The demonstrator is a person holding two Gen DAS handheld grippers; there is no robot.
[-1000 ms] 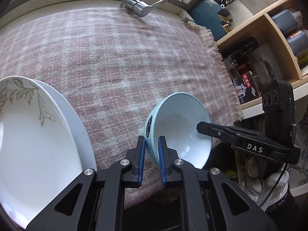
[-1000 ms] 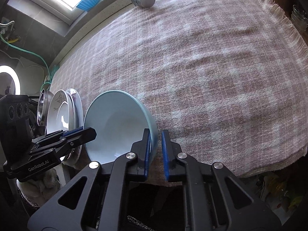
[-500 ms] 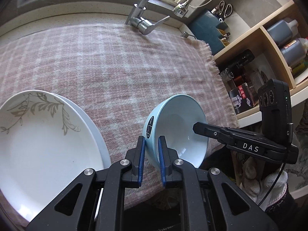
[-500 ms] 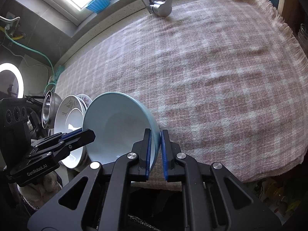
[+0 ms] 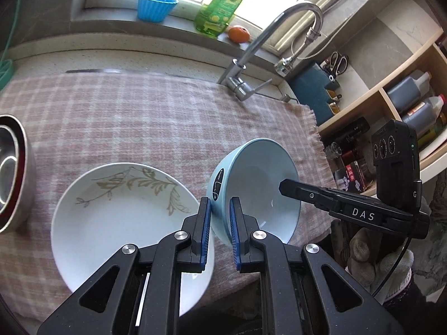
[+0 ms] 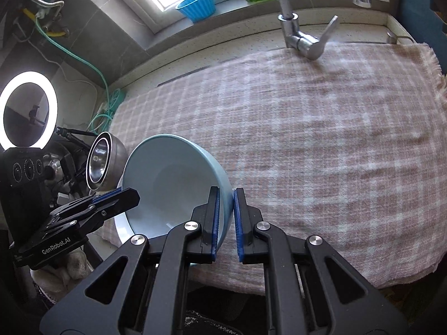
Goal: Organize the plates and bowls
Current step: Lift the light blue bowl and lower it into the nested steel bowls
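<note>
A light blue bowl (image 5: 259, 189) hangs tilted above the near edge of the checked cloth, gripped from both sides. My left gripper (image 5: 219, 206) is shut on its left rim. On the opposite rim my right gripper (image 6: 225, 192) is shut as well. Each gripper shows in the other's view: the right gripper (image 5: 282, 187) and the left gripper (image 6: 133, 194). The bowl (image 6: 167, 184) opens toward the cameras and holds nothing. A white plate with a leaf pattern (image 5: 117, 223) lies on the cloth just left of the bowl. Nested steel bowls (image 5: 11, 173) stand further left.
The pink checked cloth (image 6: 321, 139) covers the counter. A tap (image 5: 251, 55) rises at the back; a blue cup (image 5: 156, 7), green bottle (image 5: 223, 5) and orange (image 5: 239, 33) sit on the sill. Shelves with bottles (image 5: 413, 103) are at right, a ring light (image 6: 28, 109) at left.
Both grippers have risen and drawn back with the bowl between them. The window sill and the steel bowls have come into view, and the plate looks smaller and further off.
</note>
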